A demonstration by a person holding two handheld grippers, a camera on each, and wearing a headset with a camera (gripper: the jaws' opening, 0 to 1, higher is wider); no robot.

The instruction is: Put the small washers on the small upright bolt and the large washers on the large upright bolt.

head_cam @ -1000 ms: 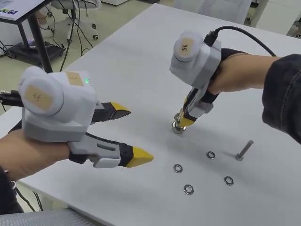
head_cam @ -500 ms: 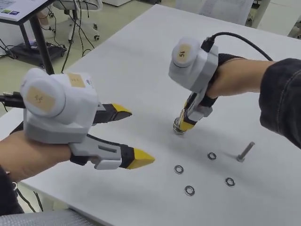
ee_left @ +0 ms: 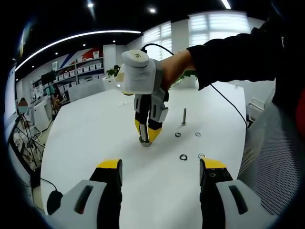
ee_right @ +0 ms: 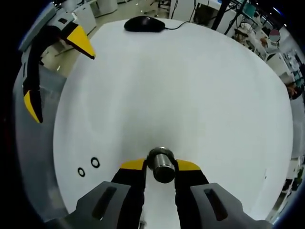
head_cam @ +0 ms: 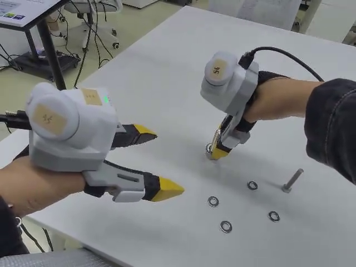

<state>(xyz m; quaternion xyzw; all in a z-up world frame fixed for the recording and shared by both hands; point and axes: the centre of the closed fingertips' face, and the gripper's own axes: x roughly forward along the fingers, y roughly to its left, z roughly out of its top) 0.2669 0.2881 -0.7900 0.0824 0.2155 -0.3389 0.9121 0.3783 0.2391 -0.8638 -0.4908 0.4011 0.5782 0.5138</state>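
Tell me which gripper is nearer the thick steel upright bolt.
Right. The right gripper has its jaws closed around the thick steel upright bolt; the left gripper hovers open, well apart from it, on the person's left side.

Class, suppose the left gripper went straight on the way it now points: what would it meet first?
Probably the right gripper, closed round the large bolt, near dead centre of the left gripper view. The washers lie right of that line. Depth is unclear.
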